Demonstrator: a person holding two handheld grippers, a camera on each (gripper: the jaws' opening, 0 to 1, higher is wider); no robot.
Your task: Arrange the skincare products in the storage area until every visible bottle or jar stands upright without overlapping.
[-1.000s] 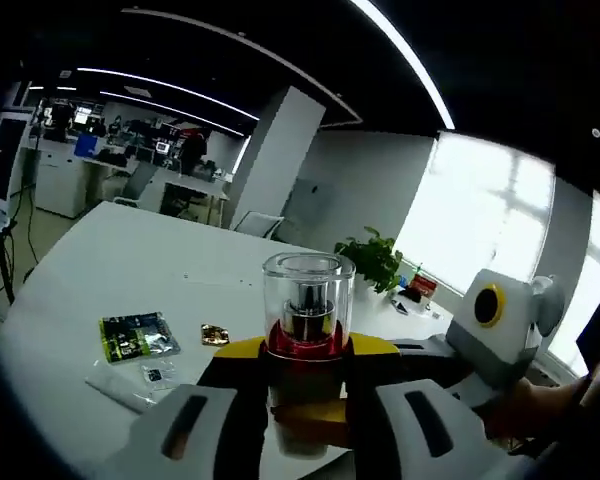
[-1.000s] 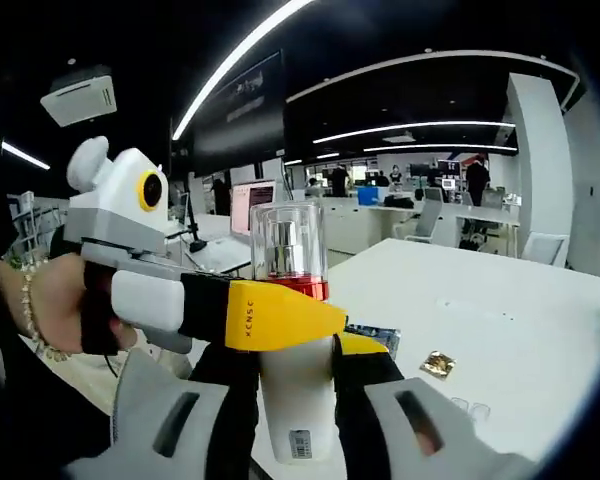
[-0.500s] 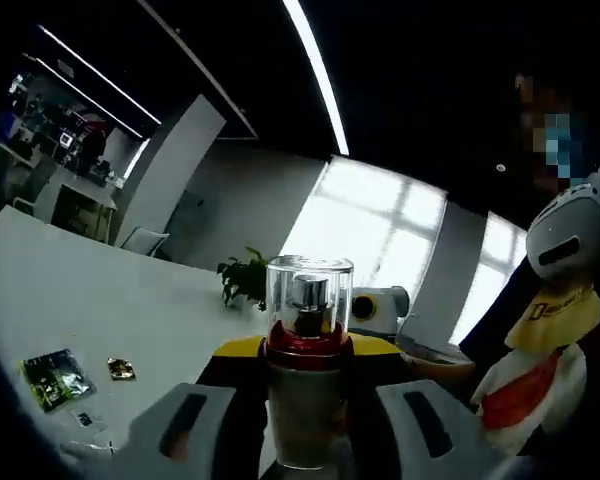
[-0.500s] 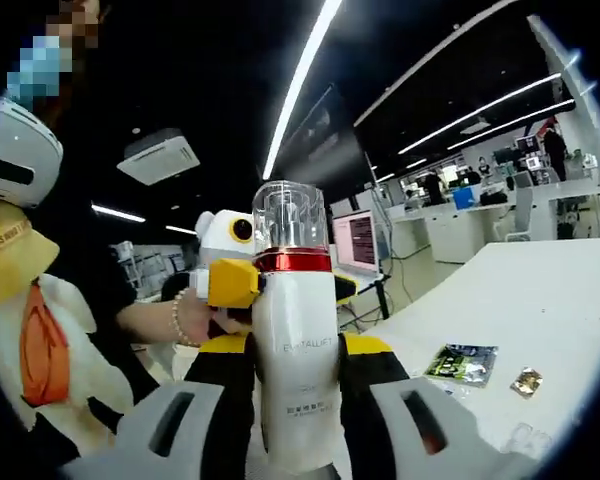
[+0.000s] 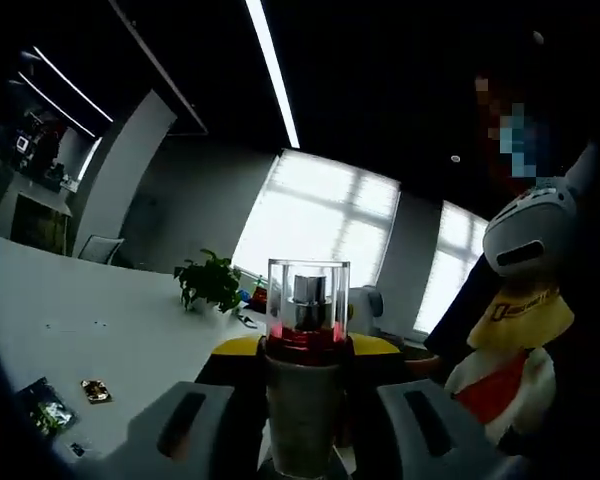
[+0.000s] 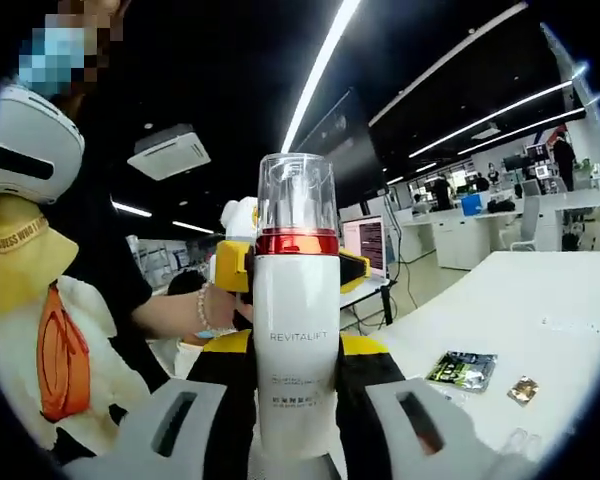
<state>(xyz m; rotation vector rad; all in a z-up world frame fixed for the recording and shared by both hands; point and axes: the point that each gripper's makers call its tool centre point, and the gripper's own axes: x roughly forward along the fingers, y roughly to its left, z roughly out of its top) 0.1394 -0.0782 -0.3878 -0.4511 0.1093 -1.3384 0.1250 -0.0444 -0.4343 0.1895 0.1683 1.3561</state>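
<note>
Both grippers pinch 1 white bottle (image 6: 296, 350) held upright in the air above the table (image 6: 540, 330). The right gripper (image 6: 296, 420) clamps its lower body; the left gripper (image 5: 302, 425) clamps it near the red collar, whose far jaws show in the right gripper view. Risk: the 2 grips pull against each other, so an uneven release could drop the bottle onto the sachets (image 6: 462, 369) on the table.

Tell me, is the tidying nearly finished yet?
Not nearly. Nothing looks put away. In hand: the white pump bottle with the clear cap is lifted upright, gripped by the right hand-held gripper and the left hand-held gripper together. Left to do: stand it on the white table. Small sachets lie there; no storage area is visible.
</note>
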